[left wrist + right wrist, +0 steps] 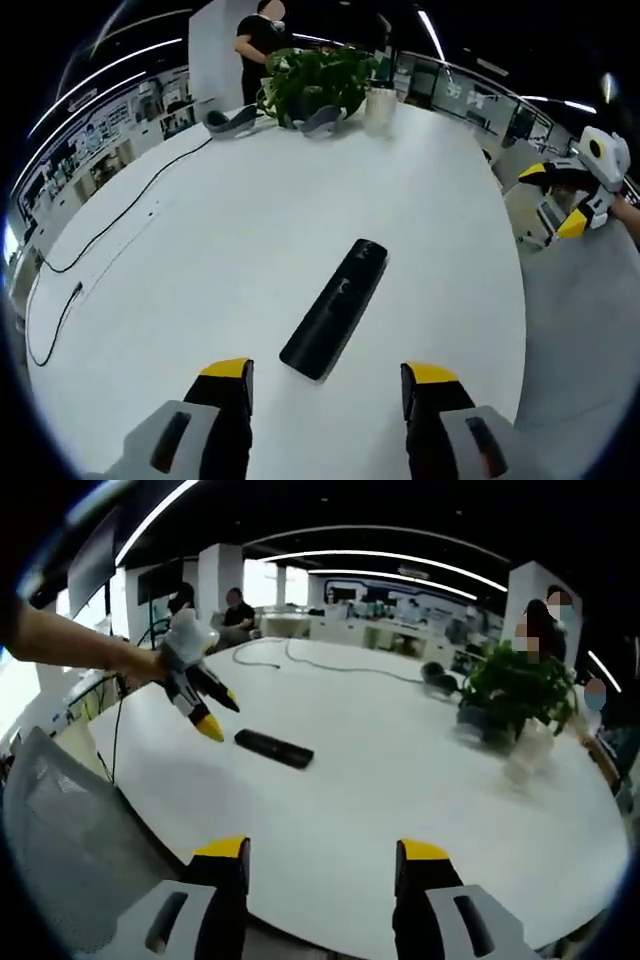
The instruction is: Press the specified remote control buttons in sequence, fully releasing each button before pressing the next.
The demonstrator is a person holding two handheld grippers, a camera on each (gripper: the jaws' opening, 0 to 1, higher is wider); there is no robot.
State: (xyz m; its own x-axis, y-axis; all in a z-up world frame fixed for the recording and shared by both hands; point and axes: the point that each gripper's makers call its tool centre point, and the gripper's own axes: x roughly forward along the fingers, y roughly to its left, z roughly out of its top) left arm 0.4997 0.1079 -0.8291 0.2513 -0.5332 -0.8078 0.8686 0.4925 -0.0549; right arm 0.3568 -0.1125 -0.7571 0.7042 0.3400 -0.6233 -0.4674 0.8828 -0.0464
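A long black remote control (335, 308) lies flat on the white round table (250, 230), just ahead of my left gripper (330, 385). Its yellow-tipped jaws stand wide open with nothing between them. In the right gripper view the remote (273, 748) lies near the table's (400, 780) left part. Just above and left of it the left gripper (222, 716) hovers in a person's hand, pointing down at it. My right gripper (322, 855) is open and empty, back at the table's near edge. It also shows at the far right beyond the table as the right gripper (552, 198).
A potted plant (315, 80) (515, 690) and a white cup (380, 105) stand at the table's far side, with two grey objects (230, 122) beside them. Black cables (120, 215) (330, 665) trail across the table. A mesh chair (70, 850) sits close by. People are in the background.
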